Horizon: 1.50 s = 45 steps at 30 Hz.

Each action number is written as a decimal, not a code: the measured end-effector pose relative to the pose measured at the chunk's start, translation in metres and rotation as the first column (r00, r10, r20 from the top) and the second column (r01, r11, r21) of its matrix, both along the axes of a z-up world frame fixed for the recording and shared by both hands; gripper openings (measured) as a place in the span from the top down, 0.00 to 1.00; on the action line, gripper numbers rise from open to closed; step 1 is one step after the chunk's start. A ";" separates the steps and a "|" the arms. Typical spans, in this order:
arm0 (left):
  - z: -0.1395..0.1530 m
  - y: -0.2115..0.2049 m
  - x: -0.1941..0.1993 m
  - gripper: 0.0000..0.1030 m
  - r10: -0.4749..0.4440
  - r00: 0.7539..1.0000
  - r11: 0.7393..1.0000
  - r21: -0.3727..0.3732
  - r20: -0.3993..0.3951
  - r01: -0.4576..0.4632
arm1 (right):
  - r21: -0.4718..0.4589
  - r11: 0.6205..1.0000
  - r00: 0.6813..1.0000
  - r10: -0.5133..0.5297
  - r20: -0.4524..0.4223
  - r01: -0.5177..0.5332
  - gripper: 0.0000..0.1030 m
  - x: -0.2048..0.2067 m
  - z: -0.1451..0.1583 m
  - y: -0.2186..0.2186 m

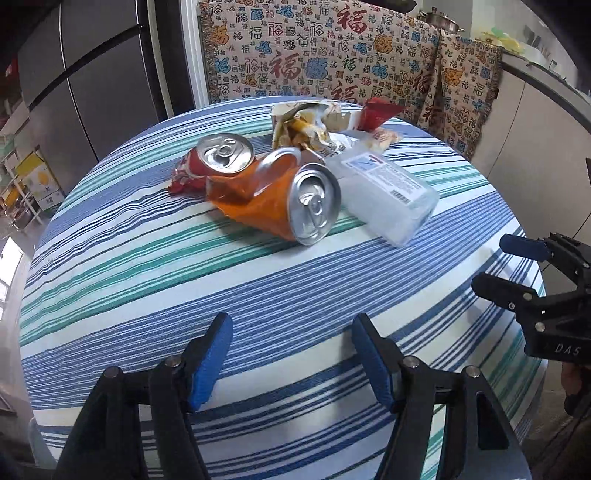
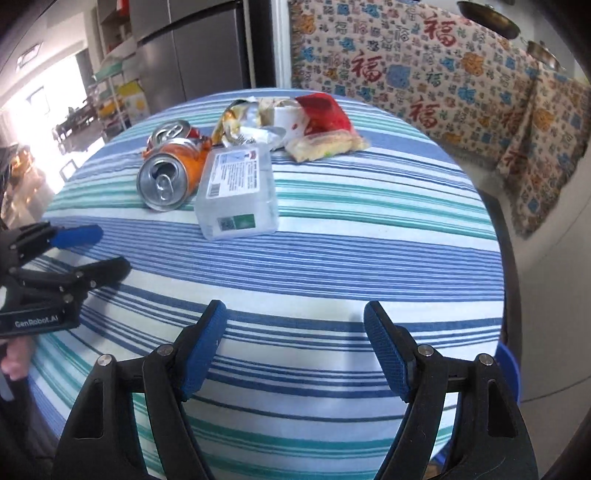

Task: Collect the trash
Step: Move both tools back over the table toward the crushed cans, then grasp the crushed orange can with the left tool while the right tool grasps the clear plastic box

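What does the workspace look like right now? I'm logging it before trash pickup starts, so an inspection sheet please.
Surface: round table under a blue, green and white striped tablecloth.
Job's things: crushed orange can lying on its side, red can behind it, clear plastic box with a printed label beside the orange can, torn snack wrappers and a red-topped noodle packet at the far edge.
Clutter: nothing seen beyond the trash.
Grippers: left gripper open and empty; right gripper open and empty; both over the near table edge, clear of the trash.
Cables: nothing seen.
Surroundings: patterned cloth draped behind the table, grey refrigerator, pots on the counter.
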<state>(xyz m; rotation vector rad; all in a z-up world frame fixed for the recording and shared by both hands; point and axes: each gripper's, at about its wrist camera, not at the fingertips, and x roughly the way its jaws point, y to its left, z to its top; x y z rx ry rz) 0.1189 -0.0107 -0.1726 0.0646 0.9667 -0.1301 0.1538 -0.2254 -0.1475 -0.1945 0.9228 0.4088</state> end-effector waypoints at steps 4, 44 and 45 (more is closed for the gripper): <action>0.002 -0.001 0.004 0.27 -0.002 1.000 1.000 0.003 0.018 0.002 | -0.006 1.000 1.000 0.006 -0.016 -0.006 0.20 0.005 -0.008 0.008; 0.003 0.056 0.067 0.22 -0.066 0.998 0.996 -0.058 0.022 0.067 | -0.019 0.999 0.999 -0.027 -0.042 0.026 0.04 0.007 -0.010 0.017; 0.003 0.056 0.071 0.21 -0.078 0.997 0.995 -0.055 0.026 0.080 | -0.019 0.999 0.999 -0.027 -0.043 0.026 0.04 0.007 -0.010 0.018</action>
